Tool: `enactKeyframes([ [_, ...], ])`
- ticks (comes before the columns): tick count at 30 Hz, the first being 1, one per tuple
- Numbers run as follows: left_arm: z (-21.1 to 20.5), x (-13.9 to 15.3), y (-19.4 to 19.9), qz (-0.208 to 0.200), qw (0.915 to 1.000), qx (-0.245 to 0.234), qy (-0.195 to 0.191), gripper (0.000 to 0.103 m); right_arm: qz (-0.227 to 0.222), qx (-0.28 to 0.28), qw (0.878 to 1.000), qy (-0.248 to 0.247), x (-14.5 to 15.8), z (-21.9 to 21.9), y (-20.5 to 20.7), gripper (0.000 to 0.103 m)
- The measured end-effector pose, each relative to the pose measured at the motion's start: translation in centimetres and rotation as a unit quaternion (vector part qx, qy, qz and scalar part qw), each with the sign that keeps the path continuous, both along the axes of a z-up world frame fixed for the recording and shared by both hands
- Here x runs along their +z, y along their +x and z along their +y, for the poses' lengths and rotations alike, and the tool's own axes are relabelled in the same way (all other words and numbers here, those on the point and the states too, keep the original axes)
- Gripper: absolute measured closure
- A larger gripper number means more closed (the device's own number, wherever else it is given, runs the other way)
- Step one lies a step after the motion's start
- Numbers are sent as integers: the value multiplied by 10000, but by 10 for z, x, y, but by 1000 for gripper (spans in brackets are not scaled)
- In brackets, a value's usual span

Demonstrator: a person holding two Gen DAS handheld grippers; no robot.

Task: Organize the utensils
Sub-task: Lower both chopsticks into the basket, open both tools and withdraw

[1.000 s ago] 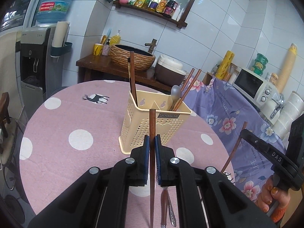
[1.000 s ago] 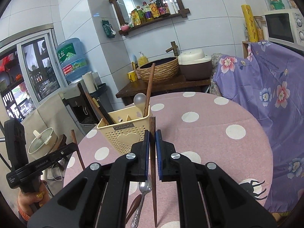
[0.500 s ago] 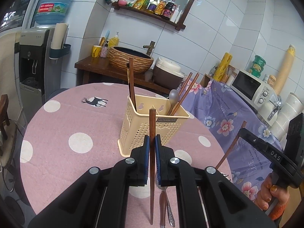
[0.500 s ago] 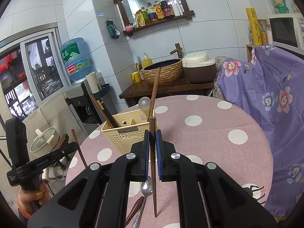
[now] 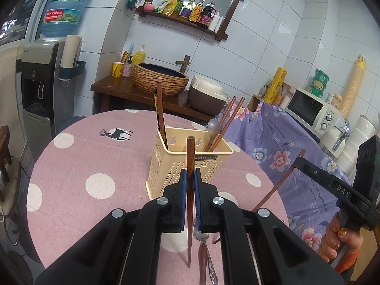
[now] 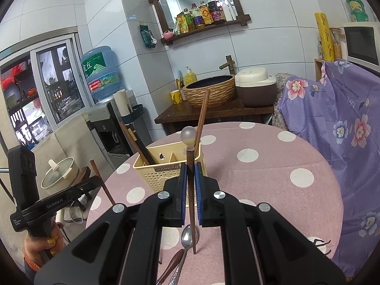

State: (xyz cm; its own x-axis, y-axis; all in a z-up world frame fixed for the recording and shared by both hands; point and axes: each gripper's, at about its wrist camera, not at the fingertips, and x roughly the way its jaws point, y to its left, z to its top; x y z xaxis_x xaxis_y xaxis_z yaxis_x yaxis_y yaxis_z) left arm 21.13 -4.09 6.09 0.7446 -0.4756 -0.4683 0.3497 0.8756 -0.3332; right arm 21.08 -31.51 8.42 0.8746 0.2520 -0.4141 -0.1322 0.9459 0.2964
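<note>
A dark wooden chopstick (image 5: 190,190) is clamped upright in the left tool (image 5: 189,198), jaws narrow on its shaft, thin tip hanging just above the pink dotted bench (image 5: 78,166). The same is seen on the other side: the right tool (image 6: 190,196) is pinched on a second chopstick (image 6: 190,190), also near vertical.

The cream utensil holder (image 5: 175,163) stands on the bench at 12 o'clock of both tools, close ahead. In it, 2 dark sticks (image 5: 160,116) lean in the 9 o'clock compartment in the left view, while a spoon (image 5: 212,128) and 2 reddish chopsticks (image 5: 228,118) lean in the 3 o'clock compartment.

To land this step well, each stick should probably be lifted until its tip is above the rim, carried over the chosen compartment, then lowered straight and released only once the tip is inside. One tool at a time is judged safer, since both aim at the same small opening.

What stands in the way: the leaning chopsticks and the spoon bowl rise above the rim and could be struck on the way in. A steel spoon (image 6: 186,239) and a brown-handled utensil (image 6: 171,264) lie flat on the bench at 6 o'clock, under the tools, not yet stowed. The purple floral cloth (image 6: 344,118) at 3 o'clock and the water dispenser (image 5: 38,90) at 9 o'clock are well apart.
</note>
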Motion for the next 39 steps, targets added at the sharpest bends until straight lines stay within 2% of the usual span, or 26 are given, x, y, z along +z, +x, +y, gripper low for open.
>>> enactKeyframes([
  [4,0,8,2,-48,10000,-56,6,96,18,100,9999,11,8,0,5,95],
  [7,-1,23,5,-130,9998,-154,-21,96,-46,203,9998,-63,25,2,12,95],
  [14,-7,97,21,-669,9974,-278,18,96,-655,266,9972,-251,113,7,34,95],
  [17,-9,138,30,-1027,9946,-110,70,96,-973,153,9946,-323,152,11,46,95],
  [20,-14,162,45,-1170,9931,-9,43,100,-1124,17,9929,-398,169,16,60,95],
  [22,-21,166,53,-1295,9911,198,227,100,-1094,-58,9932,-401,168,19,71,95],
  [27,-29,148,77,-1239,9908,410,346,101,-932,-147,9947,-406,137,26,100,95],
  [35,19,69,102,-518,9955,767,-196,101,-275,19,9989,-388,66,36,134,95],
  [39,32,25,124,161,9968,736,-250,101,64,59,9991,-406,33,39,144,95],
])
